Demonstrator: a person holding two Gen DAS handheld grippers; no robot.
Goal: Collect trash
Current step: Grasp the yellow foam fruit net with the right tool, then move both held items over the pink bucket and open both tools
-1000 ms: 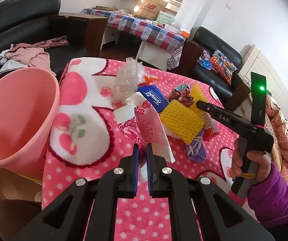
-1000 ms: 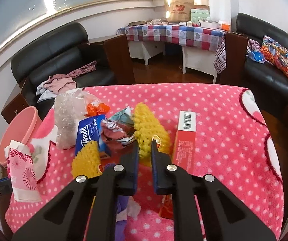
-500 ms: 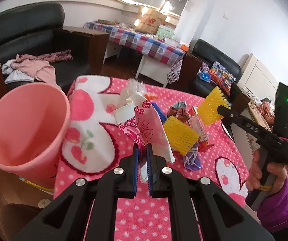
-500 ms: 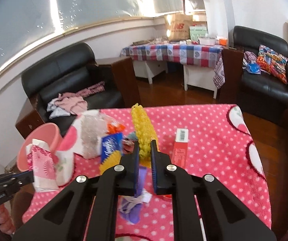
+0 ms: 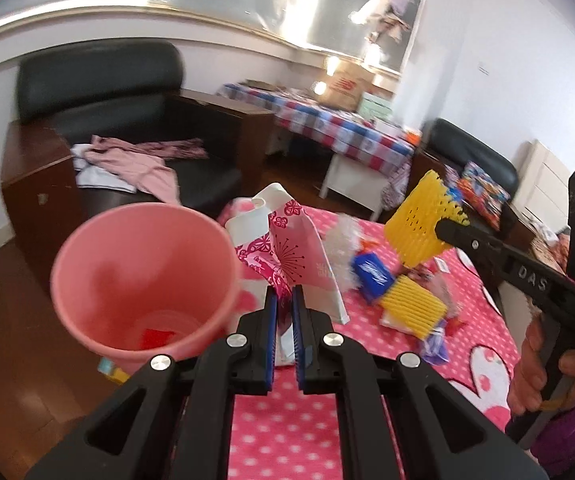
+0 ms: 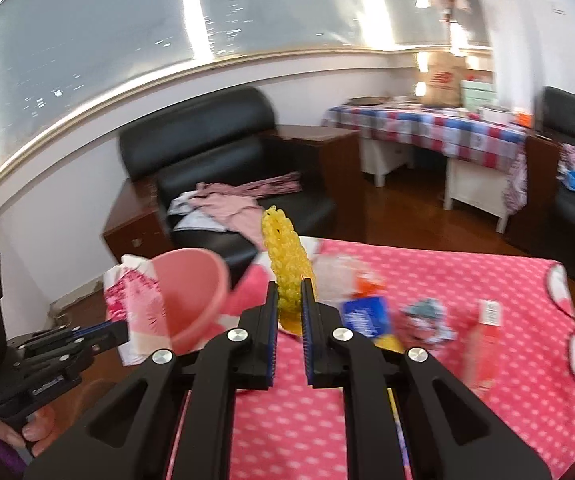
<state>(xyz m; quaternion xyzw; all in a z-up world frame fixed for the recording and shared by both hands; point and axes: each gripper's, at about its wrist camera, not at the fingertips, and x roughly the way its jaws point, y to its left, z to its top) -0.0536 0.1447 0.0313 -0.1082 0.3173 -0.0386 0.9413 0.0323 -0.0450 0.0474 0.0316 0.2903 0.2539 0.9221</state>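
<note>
Over on the left side of the left wrist view, a smooth pink plastic bin (image 5: 143, 284) is seen tilted toward the camera, a flared round bucket shape with a red scrap lying at its bottom. Just right of it, a crumpled pink-and-white paper bag (image 5: 287, 248) with a printed flower pattern is pinched between the blue-padded fingers of the left gripper (image 5: 283, 312), so that one is clamped on the bag, held up right beside the bin's rim. Further right, a yellow foam fruit net (image 5: 419, 224), a soft mesh sleeve full of little holes, is gripped by the right gripper (image 6: 289, 308), jaws closed tight on it and lifted off the table. Under it the rest of the trash is spread out: a crinkly clear plastic wrap (image 5: 343, 248), a blue tissue pack (image 5: 371, 276), a second ribbed yellow foam net (image 5: 411, 308), and in the right wrist view a blurred red carton (image 6: 483, 344).

All of it is laid on a fuzzy pink blanket (image 5: 287, 440) with white polka dots and heart shapes, draped over the table. Behind, a black leather armchair (image 6: 223, 168) with pink clothes (image 6: 227, 208) dumped on it, a checkered-cloth table (image 6: 439, 128) and dark wood flooring can be made out, a bit motion-blurred.
</note>
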